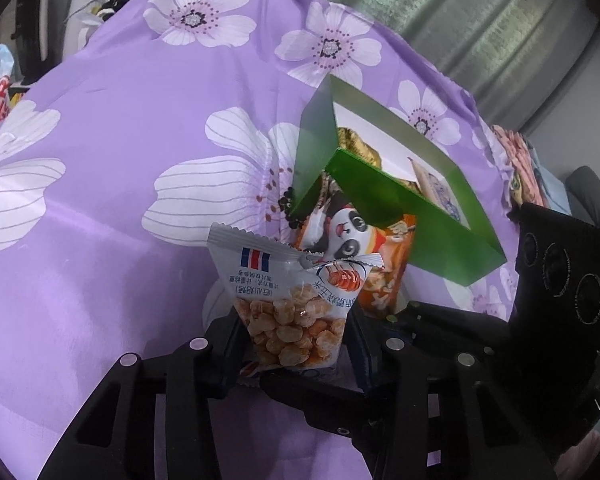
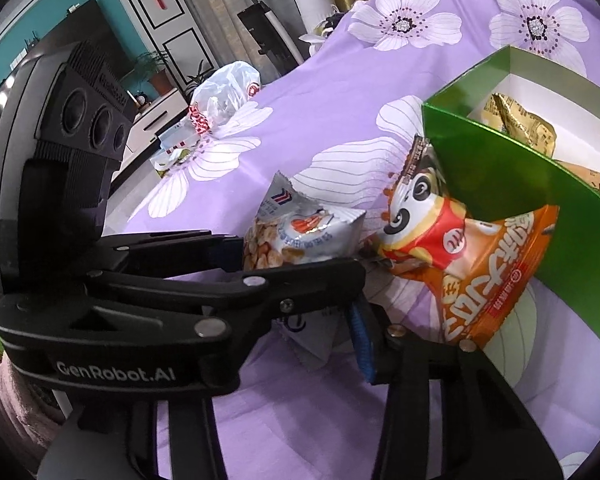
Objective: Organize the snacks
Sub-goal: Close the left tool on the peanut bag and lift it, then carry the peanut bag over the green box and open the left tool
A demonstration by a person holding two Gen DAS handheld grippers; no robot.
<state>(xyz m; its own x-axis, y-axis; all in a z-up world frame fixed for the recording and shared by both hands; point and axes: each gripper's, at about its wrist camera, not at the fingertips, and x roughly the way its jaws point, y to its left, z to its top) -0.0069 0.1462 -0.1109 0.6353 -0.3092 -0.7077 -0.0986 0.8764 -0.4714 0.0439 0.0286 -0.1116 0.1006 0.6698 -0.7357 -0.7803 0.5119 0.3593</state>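
The white snack packet (image 1: pixel 288 304) sits between the fingers of the left gripper (image 1: pixel 298 344), which is clamped on its lower half; the upper half stands free beyond the fingertips. It is slick, crinkly film with a serrated seam, puffed and lumpy with round kernels, so it could squirt out of the pads or fold over if the squeeze stays this low. Just past it and to the right lies the orange panda packet (image 1: pixel 384 292), glossy and pillow-shaped, wedged under the near corner of the green box (image 1: pixel 440 232). Pulling either bag carelessly could drag or tip that box, which looks like light, shiny card with a white lining and gold packets (image 1: pixel 356 144) inside. The right gripper (image 2: pixel 304 340) crosses beneath the left one; one finger is hidden, so I cannot tell whether it holds anything, and the two tools could foul each other. Everything rests on a soft purple flowered cloth (image 1: pixel 120 160), which may bunch
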